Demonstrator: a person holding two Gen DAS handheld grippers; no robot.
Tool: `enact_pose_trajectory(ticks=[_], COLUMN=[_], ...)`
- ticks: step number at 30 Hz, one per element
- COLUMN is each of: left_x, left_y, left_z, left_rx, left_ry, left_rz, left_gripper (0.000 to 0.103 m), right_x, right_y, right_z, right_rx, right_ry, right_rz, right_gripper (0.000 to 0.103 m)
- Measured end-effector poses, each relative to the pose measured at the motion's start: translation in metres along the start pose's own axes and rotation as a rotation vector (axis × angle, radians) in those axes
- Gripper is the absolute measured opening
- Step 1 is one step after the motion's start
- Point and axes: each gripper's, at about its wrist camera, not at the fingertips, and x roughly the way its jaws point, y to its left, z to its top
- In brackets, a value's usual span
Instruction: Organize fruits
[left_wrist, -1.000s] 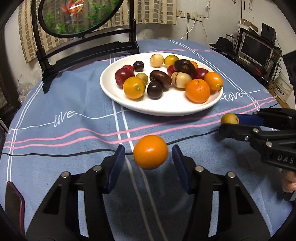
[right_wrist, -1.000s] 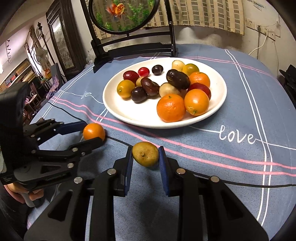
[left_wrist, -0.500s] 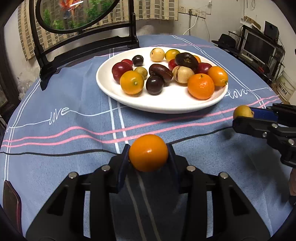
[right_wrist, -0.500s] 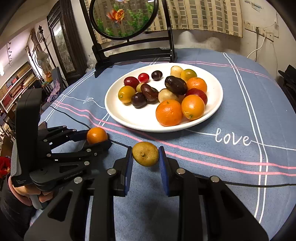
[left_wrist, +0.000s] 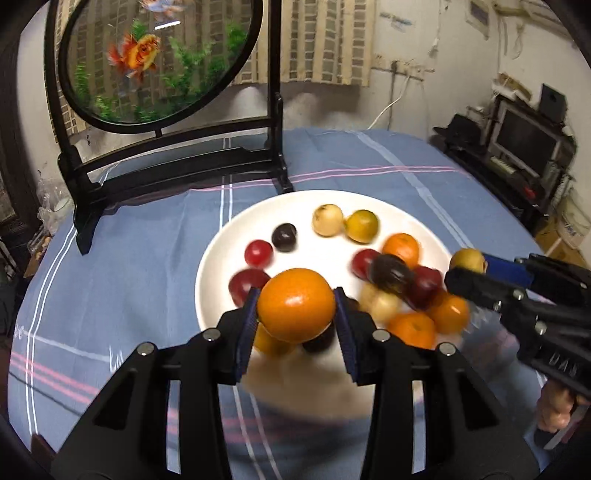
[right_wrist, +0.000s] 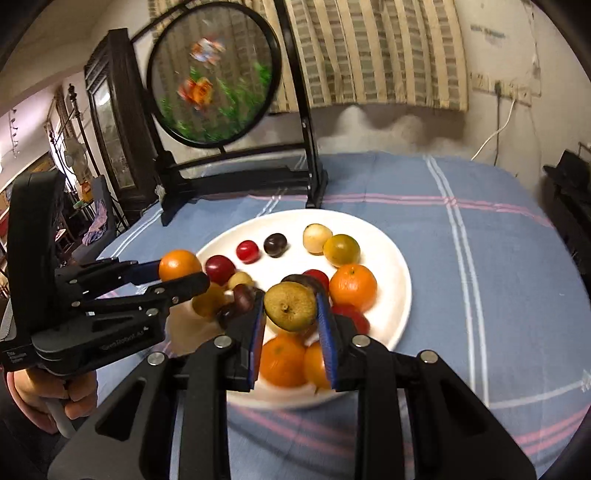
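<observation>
My left gripper (left_wrist: 295, 312) is shut on an orange (left_wrist: 296, 305) and holds it in the air above the near left part of the white plate (left_wrist: 317, 201). My right gripper (right_wrist: 290, 308) is shut on a yellow-green fruit (right_wrist: 290, 305) and holds it above the near middle of the plate (right_wrist: 399, 266). The plate carries several oranges, red and dark plums and pale fruits. The orange in the left gripper also shows in the right wrist view (right_wrist: 180, 264). The yellow-green fruit also shows in the left wrist view (left_wrist: 467, 260).
A round fish-painting screen on a black stand (left_wrist: 177, 162) rises behind the plate at the table's far side. The table wears a blue cloth with pink and white stripes (right_wrist: 498, 258). A TV shelf (left_wrist: 524, 147) stands off the table's right.
Both grippers rose from the cloth with their fruits and moved forward over the plate. The left gripper closed on the orange a second ago.
</observation>
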Motion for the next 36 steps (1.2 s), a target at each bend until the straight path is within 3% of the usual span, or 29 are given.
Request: enact_pose_trajectory(ticks=[1,3,4,5,6,9,11,12,17,22,36], left_x=[0.007,0.014,0.013,0.01,0.006,-0.015,-0.036,-0.045,-0.092,-0.109,-0.101], left_y=[-0.001,0.001,0.003,0.005,0.008,0.016,0.021,0.022,0.015,0.007,0.006], left_z=[0.002,0.003,0.003,0.002,0.001,-0.007,-0.017,-0.023,-0.066,-0.1,-0.113], left_rx=[0.009,0.007,0.004,-0.004,-0.008,-0.023,-0.054,-0.065,-0.097,-0.113,-0.107], left_ry=[0.009,0.017,0.016,0.006,-0.007,-0.023,-0.03,-0.039,-0.073,-0.075,-0.035], left_rz=[0.019,0.057,0.07,0.096,0.115,0.15,0.139,0.132,0.137,0.125,0.134], left_gripper=[0.041,0.045,0.062,0.079,0.085,0.093,0.095,0.095,0.1,0.101,0.101], right_x=[0.007,0.017,0.019,0.018,0.015,0.0,-0.018,-0.025,-0.073,-0.093,-0.101], right_y=[-0.001,0.001,0.003,0.005,0.007,0.016,0.025,0.028,0.043,0.049,0.048], right_z=[0.001,0.002,0.001,0.001,0.0,-0.008,-0.018,-0.023,-0.058,-0.085,-0.097], right_rx=[-0.008,-0.034,-0.045,-0.051,-0.06,-0.084,-0.104,-0.115,-0.149,-0.161,-0.146], right_ry=[0.012,0.035,0.04,0.034,0.021,0.038,0.034,0.023,-0.035,-0.035,-0.008], right_rz=[-0.007,-0.005,-0.007,-0.015,-0.025,-0.043,-0.064,-0.075,-0.105,-0.099,-0.097], right_gripper=[0.028,0.038,0.056,0.066,0.066,0.077,0.095,0.099,0.102,0.102,0.102])
